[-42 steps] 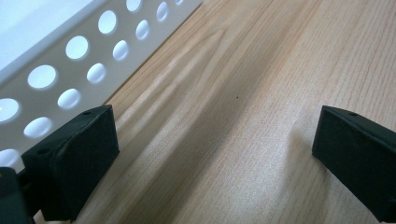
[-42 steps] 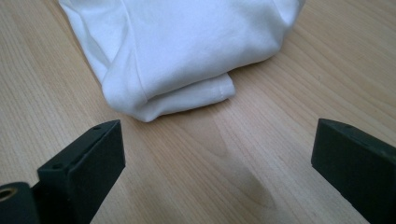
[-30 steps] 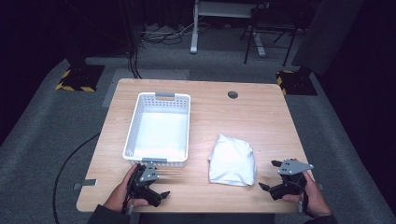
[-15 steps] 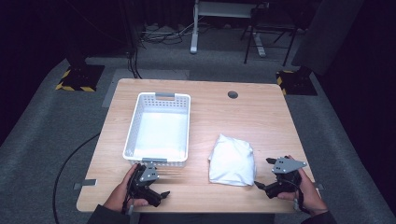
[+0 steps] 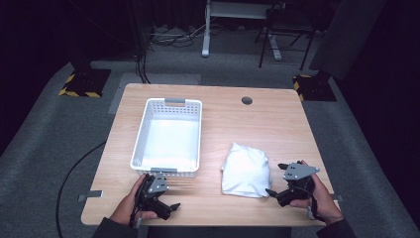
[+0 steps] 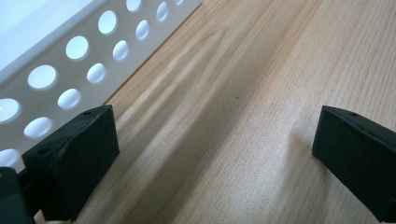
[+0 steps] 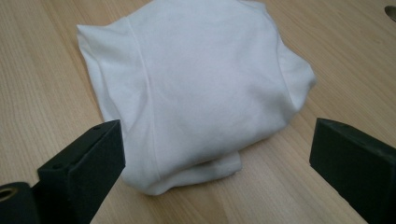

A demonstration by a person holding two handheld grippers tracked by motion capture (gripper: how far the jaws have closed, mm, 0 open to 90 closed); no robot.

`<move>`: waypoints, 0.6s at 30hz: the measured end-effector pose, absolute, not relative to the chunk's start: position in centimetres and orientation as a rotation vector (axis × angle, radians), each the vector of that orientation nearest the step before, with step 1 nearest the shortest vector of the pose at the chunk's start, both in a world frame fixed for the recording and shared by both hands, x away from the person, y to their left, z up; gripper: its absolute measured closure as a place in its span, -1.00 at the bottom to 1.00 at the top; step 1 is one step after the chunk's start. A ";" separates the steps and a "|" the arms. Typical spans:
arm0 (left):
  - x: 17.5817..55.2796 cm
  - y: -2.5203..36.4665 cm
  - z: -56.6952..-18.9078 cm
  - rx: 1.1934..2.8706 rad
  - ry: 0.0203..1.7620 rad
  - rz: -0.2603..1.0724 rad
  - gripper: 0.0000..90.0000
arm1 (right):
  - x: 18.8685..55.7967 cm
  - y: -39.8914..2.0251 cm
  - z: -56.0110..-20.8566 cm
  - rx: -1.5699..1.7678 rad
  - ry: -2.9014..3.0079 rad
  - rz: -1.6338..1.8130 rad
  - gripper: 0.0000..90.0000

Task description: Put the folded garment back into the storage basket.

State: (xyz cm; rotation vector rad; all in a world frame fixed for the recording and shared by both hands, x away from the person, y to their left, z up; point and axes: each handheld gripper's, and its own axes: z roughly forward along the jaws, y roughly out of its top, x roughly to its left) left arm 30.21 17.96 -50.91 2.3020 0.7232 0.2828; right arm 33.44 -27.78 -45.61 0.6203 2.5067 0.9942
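the folded white cloth (image 5: 245, 169) lies on the wooden table (image 5: 277, 124) at five o'clock from the white perforated basket (image 5: 168, 136), no writing readable. right gripper (image 5: 274, 193) gapes wide just beside it; left gripper (image 5: 171, 207) wide, empty.

The folded cloth (image 5: 245, 170) is plain white, no print. The basket (image 5: 143, 134) is white too, w/ rows of round holes in its walls, and grey handles at both short ends. The table (image 5: 277, 124) is light wood w/ fine straight grain and one dark round hole near the far edge. The left gripper (image 5: 166, 209) and right gripper (image 5: 273, 193) are black w/ grey plates on top. The floor (image 5: 44, 134) is grey; two black blocks on it have yellow-black stripes.
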 end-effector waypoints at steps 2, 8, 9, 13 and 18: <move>30.2 18.0 -50.9 2.303 0.722 0.285 -0.99 | 33.6 -27.6 -45.5 0.612 2.510 0.989 -0.92; 30.2 18.0 -50.9 2.304 0.720 0.287 -0.99 | 34.2 -26.9 -45.3 0.592 2.519 0.987 -0.92; 30.2 18.0 -50.9 2.304 0.720 0.288 -0.99 | 34.3 -26.7 -45.3 0.586 2.517 0.986 -0.92; 30.2 18.0 -50.9 2.303 0.720 0.289 -0.99 | 34.7 -26.1 -45.2 0.575 2.523 0.988 -0.92; 30.2 18.0 -50.9 2.304 0.720 0.287 -0.99 | 35.1 -25.4 -45.4 0.552 2.539 0.977 -0.92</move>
